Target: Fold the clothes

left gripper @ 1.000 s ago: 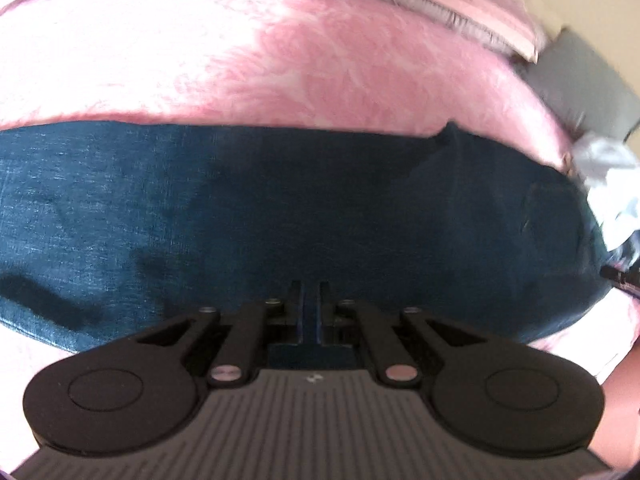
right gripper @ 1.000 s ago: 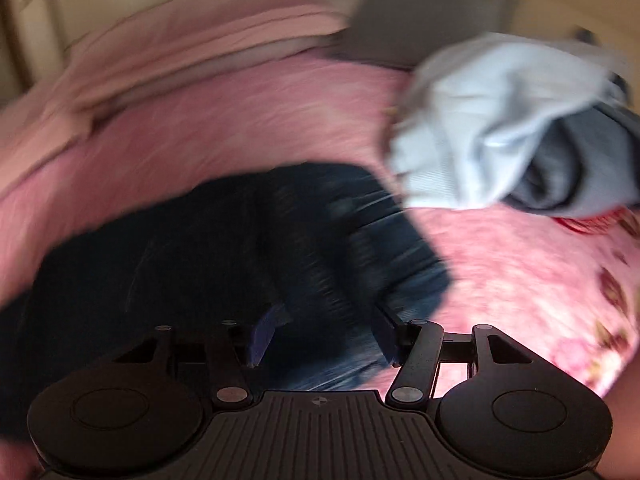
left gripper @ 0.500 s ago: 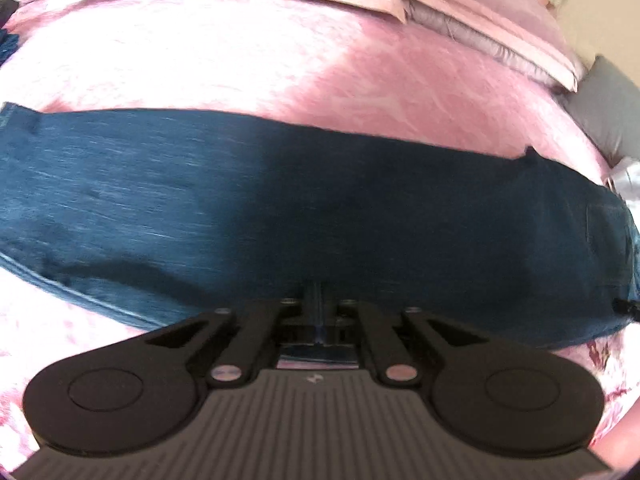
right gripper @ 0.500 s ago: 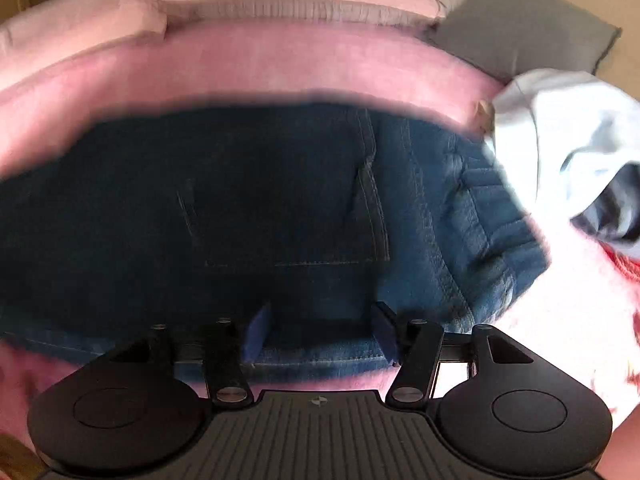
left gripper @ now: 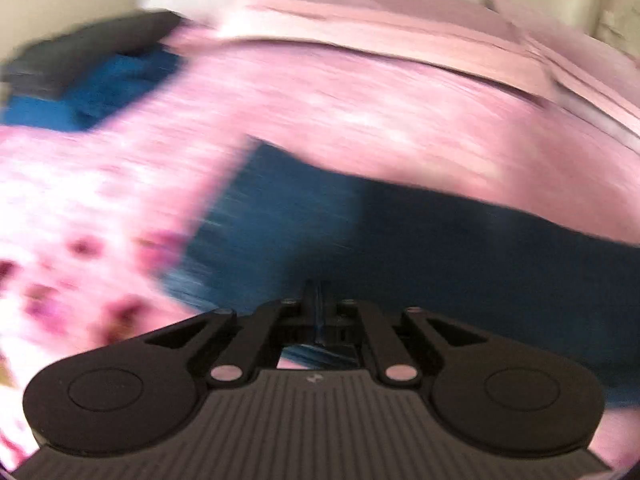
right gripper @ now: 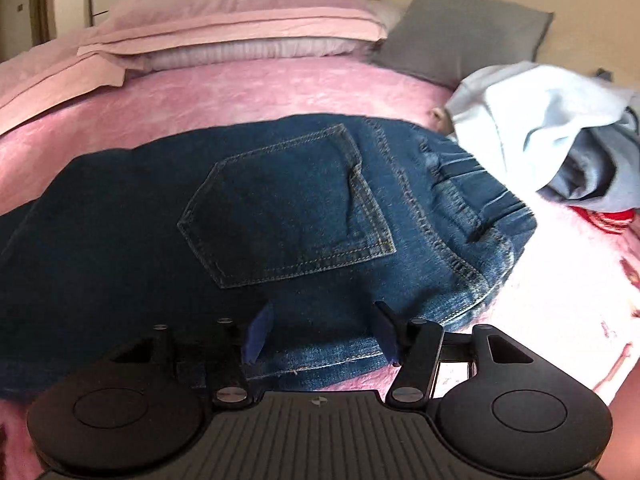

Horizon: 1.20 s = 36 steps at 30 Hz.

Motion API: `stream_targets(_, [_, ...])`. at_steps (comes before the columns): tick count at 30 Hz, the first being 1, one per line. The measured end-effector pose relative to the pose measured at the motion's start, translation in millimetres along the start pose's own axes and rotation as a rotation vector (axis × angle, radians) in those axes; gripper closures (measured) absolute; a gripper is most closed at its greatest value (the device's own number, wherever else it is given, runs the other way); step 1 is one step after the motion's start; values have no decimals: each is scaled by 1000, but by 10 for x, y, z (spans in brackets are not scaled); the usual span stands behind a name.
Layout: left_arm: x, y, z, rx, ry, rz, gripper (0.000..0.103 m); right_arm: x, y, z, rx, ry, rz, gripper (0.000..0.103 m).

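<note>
Left wrist view is smeared with motion blur, but the main shapes read well enough. At about ten o'clock a bright blue piece of cloth (left gripper: pixel 100 88) lies on the pink floral bedspread (left gripper: pixel 340 100), with a dark grey cushion (left gripper: pixel 80 56) just behind it. Stacked pale pink bedding (left gripper: pixel 400 28) runs along the top from twelve to two o'clock. The dark blue denim jeans (left gripper: pixel 440 248) stretch across the bedspread from the centre out to three o'clock, their squared-off end at about ten o'clock of the centre. At six o'clock the left gripper (left gripper: pixel 318 300) has its jaws drawn together with a thin fold of the denim pinched between them.

In the right wrist view, which is sharp, pale pink pillows (right gripper: pixel 240 20) are stacked at eleven o'clock. The jeans (right gripper: pixel 200 240) lie flat across the middle of the bedspread (right gripper: pixel 260 88), back pocket (right gripper: pixel 288 204) facing up at the centre and the gathered waistband (right gripper: pixel 476 196) toward two o'clock. A grey square cushion (right gripper: pixel 460 36) sits at one o'clock. Just beside the waistband, at two to three o'clock, a heap of light blue and grey garments (right gripper: pixel 540 132) rests on something red (right gripper: pixel 608 216). At six o'clock the right gripper (right gripper: pixel 320 332) has its jaws spread wide, straddling the near edge of the jeans without clamping it.
</note>
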State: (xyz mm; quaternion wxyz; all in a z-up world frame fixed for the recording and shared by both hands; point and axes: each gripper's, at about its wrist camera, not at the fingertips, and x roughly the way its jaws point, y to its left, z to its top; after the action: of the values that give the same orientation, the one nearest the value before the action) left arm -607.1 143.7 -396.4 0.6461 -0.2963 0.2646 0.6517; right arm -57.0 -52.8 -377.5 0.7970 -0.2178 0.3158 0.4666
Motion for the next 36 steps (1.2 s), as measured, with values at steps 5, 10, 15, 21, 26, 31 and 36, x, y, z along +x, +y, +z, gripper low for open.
stream_targets(5, [-84, -50, 203, 34, -132, -50, 103, 48, 163, 78, -38, -108, 21, 46])
stream_targets(10, [331, -69, 130, 98, -149, 3, 100, 225, 255, 37, -95, -156, 23, 46])
stream_targets(15, [191, 58, 221, 4, -230, 11, 103, 223, 0, -116, -31, -221, 42, 46])
stream_targets(21, [-267, -845, 160, 225, -249, -311, 103, -150, 299, -54, -16, -295, 89, 46])
stream_targets(26, [-134, -1668, -26, 463, -172, -437, 100, 98, 816, 158, -108, -172, 200, 46])
stream_targets(31, [327, -1441, 80, 378, -163, -247, 100, 384, 879, 200, -217, -161, 86, 46])
stream_targets(36, [115, -1217, 254, 285, -148, -291, 102, 106, 967, 416, -199, -217, 129, 47])
